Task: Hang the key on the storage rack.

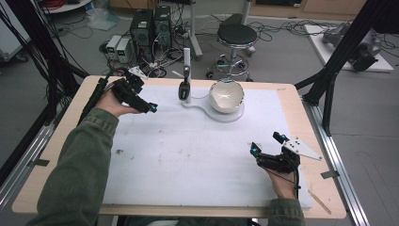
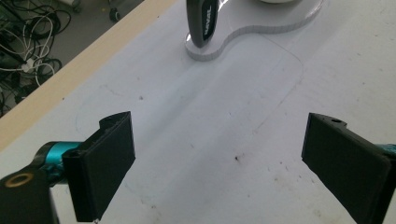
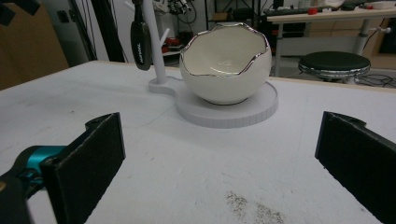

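Held wide apart and empty, jaws of left gripper and right gripper, both aimed inward. Between them, parked on round white stand: jagged-rimmed white eggshell-shaped bowl; hung beside it from white post: black-handled tool, seemingly within reach.

A wooden table carries a white mat that covers most of its top, leaving bare wood along the left, right and far edges. The mat bears dark specks and smudges, thickest toward the near edge and its middle. On the mat, near the middle of the far edge, lies a flat white base. A white post rises from the base's left end, with a dark handle hanging on it. An eggshell-shaped bowl sits on the base's round right end.
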A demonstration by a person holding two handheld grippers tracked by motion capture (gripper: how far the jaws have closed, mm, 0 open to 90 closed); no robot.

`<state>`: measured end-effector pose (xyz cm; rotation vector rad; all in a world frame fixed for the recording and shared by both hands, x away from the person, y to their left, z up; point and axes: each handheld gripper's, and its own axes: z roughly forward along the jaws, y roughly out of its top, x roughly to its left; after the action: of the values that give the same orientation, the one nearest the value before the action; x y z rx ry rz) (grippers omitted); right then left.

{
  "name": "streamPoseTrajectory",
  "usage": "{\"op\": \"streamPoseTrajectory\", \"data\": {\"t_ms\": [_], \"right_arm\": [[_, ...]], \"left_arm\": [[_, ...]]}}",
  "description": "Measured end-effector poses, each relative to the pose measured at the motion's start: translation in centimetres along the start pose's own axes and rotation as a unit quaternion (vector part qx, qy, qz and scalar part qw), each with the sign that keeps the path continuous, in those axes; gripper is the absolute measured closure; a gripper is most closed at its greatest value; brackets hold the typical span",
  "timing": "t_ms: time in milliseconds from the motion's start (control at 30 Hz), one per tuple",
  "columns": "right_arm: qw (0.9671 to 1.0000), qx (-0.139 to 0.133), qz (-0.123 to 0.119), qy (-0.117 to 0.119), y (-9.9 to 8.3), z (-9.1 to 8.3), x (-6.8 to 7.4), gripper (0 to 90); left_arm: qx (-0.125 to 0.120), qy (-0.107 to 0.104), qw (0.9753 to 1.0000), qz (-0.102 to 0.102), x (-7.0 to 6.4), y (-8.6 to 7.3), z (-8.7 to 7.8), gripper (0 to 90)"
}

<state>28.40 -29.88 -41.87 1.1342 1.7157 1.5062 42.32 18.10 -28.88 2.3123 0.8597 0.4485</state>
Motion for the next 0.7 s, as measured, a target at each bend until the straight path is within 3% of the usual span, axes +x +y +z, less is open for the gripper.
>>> {"op": "streamPoseTrajectory", "data": {"t_ms": [167, 500, 700], "right_arm": [[1.0000, 0.000, 0.000, -0.004, 0.0, -0.2, 0.0, 0.5], [1.0000, 0.003, 0.004, -0.005, -0.1, -0.1, -0.1, 0.5], [1.0000, 0.005, 0.003, -0.006, -0.1, -0.1, -0.2, 0.5]], "left_arm": [[-0.013, -0.003, 0.9999, -0.010, 0.3, -1.9, -0.5, 10.0], [-0.001, 0.005, 0.9999, -0.015, 0.4, -5.1, -0.7, 10.0], [-0.006, 0.001, 0.9997, -0.025, 0.4, -6.9, -0.9, 10.0]]}}
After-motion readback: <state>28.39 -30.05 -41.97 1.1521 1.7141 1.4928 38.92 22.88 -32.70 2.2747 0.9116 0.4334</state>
